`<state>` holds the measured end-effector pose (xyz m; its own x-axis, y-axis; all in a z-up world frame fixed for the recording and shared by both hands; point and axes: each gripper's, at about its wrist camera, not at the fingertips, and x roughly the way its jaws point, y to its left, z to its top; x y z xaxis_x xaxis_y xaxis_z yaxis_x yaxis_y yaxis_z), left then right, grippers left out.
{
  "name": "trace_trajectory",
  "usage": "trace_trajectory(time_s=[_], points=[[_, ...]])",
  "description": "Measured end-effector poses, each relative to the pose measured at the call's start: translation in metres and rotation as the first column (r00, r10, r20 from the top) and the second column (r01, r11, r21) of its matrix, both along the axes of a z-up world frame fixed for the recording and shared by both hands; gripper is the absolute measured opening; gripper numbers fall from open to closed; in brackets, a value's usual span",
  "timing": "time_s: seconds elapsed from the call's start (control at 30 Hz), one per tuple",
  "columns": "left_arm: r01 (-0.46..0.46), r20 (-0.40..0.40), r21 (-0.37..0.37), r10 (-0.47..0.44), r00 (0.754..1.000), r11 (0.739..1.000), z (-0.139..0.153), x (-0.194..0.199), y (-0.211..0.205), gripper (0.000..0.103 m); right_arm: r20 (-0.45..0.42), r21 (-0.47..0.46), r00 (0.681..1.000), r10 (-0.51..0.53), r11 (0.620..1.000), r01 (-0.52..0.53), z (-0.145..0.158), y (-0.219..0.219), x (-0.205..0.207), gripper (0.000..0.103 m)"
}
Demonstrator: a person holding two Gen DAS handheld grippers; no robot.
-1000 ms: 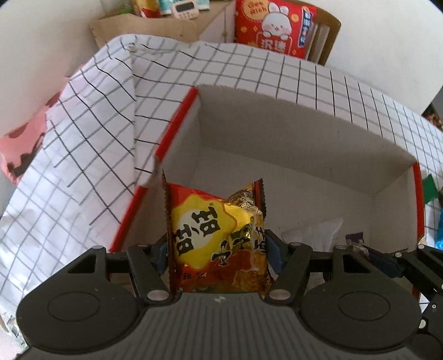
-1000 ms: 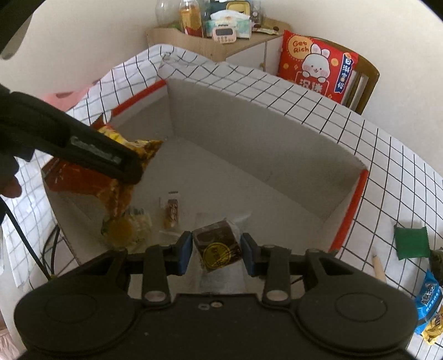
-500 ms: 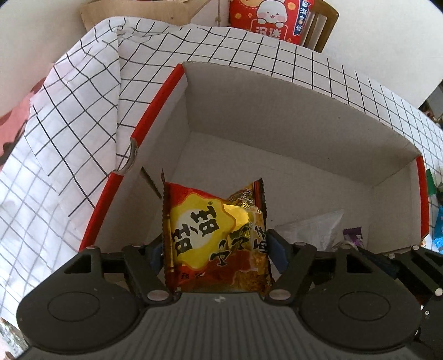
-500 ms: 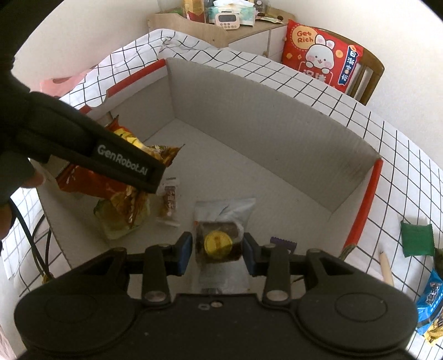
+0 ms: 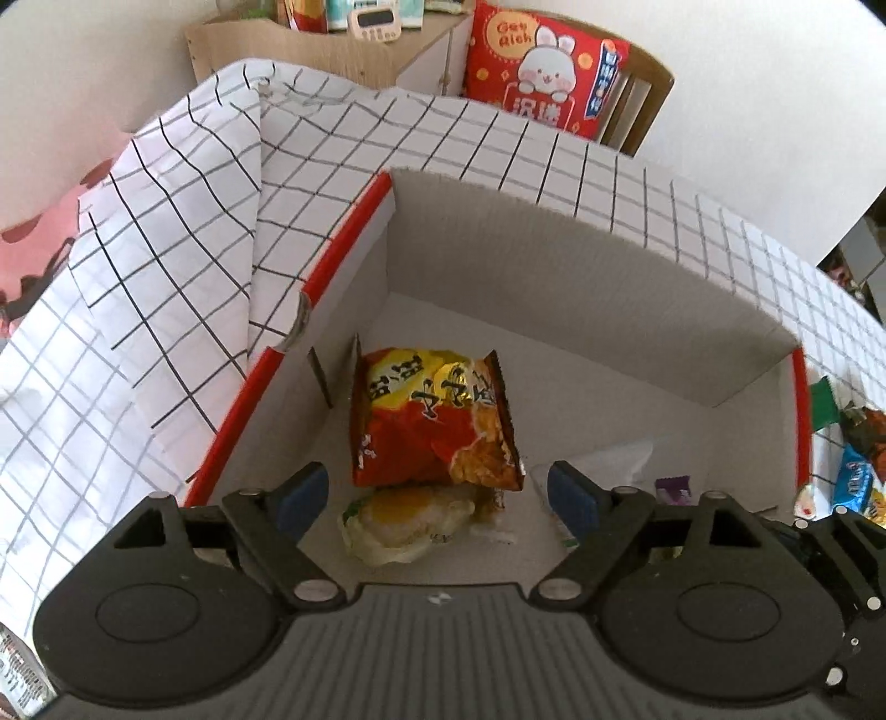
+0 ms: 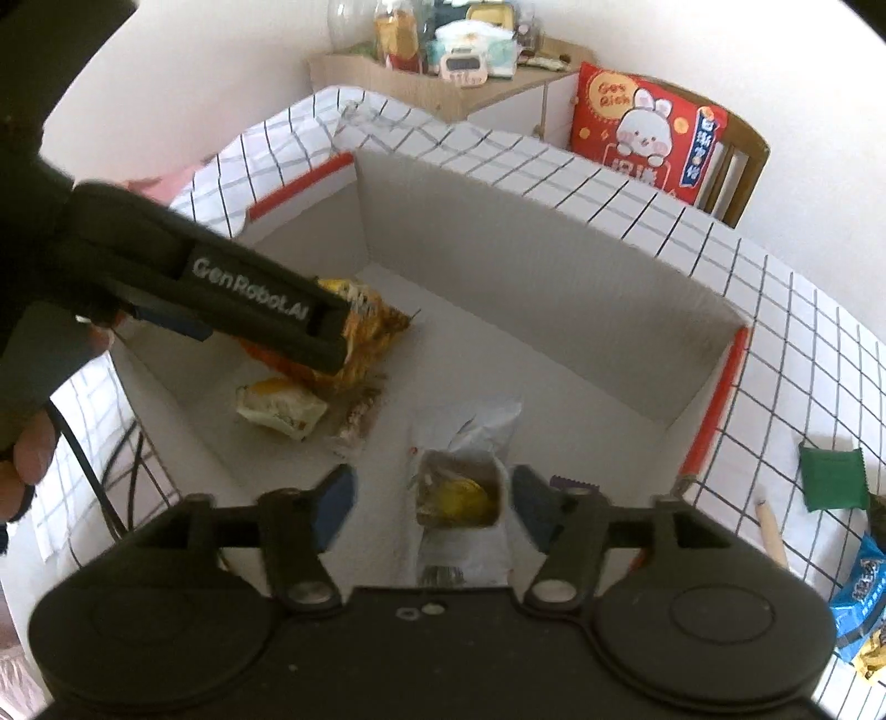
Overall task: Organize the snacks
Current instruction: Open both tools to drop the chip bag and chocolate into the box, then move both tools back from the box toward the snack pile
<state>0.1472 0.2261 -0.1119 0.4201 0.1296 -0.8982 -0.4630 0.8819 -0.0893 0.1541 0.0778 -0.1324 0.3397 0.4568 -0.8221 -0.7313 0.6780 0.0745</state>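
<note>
Overhead, both grippers tilt steeply into the box [image 5: 554, 260], fingers spreading apart, left gripper [image 5: 437, 487] off the red packet [image 5: 432, 415], right gripper [image 6: 432, 498] off the clear packet [image 6: 459, 487].

Checked tablecloth [image 5: 183, 232]: white with black grid, rumpled at the far left corner. Red cushion [image 5: 545, 72] with a white rabbit print leans on a wooden chair [image 5: 645, 91] beyond the table's far edge. Wooden cabinet [image 6: 426, 91] stands left of the chair; on top sit a small white timer [image 6: 462, 65], a tissue pack [image 6: 479, 41] and bottles, too blurred to tell apart. Pink patterned fabric [image 5: 33, 243] at far left.
</note>
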Motion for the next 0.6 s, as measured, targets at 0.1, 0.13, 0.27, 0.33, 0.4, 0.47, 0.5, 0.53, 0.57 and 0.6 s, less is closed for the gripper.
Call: trace_trajectory(time_s=[0.1,0.13,0.27,0.33,0.4,0.47,0.5,0.53,0.57,0.6], points=[[0.000,0.033,0.009,-0.001,0.999,1.000,0.012,-0.007,-0.003,0.087,0.003,0.026,1.000,-0.008,1.000,0.008,0.010,-0.010,-0.002,0.070],[0.002,0.043,0.013,-0.003,0.999,1.000,0.016,-0.009,-0.004,0.088,0.003,0.036,1.000,-0.013,0.999,0.013,0.013,-0.013,-0.003,0.071],[0.009,0.083,0.020,-0.011,0.996,1.000,0.030,-0.019,-0.011,0.090,0.008,0.088,1.000,-0.021,0.996,0.020,0.029,-0.028,-0.008,0.076],[0.015,0.101,0.025,-0.017,0.995,1.000,0.036,-0.023,-0.015,0.090,0.013,0.110,1.000,-0.023,0.994,0.022,0.037,-0.035,-0.010,0.079],[0.024,0.121,0.027,-0.027,0.992,0.999,0.044,-0.026,-0.022,0.090,0.019,0.133,0.999,-0.027,0.991,0.024,0.046,-0.042,-0.012,0.081],[0.033,0.140,0.032,-0.038,0.989,0.999,0.051,-0.030,-0.028,0.090,0.025,0.155,0.999,-0.029,0.988,0.025,0.053,-0.048,-0.015,0.082],[0.040,0.152,0.034,-0.044,0.987,0.999,0.055,-0.031,-0.032,0.091,0.029,0.164,0.999,-0.031,0.986,0.026,0.056,-0.051,-0.017,0.084],[0.047,0.165,0.036,-0.052,0.985,0.998,0.060,-0.033,-0.036,0.093,0.034,0.173,0.999,-0.032,0.985,0.026,0.059,-0.055,-0.019,0.085],[0.053,0.175,0.039,-0.059,0.983,0.998,0.063,-0.034,-0.039,0.097,0.040,0.182,0.999,-0.035,0.983,0.027,0.062,-0.060,-0.021,0.086],[0.062,0.187,0.043,-0.069,0.980,0.997,0.067,-0.035,-0.044,0.098,0.045,0.188,0.998,-0.038,0.982,0.029,0.065,-0.064,-0.023,0.087]])
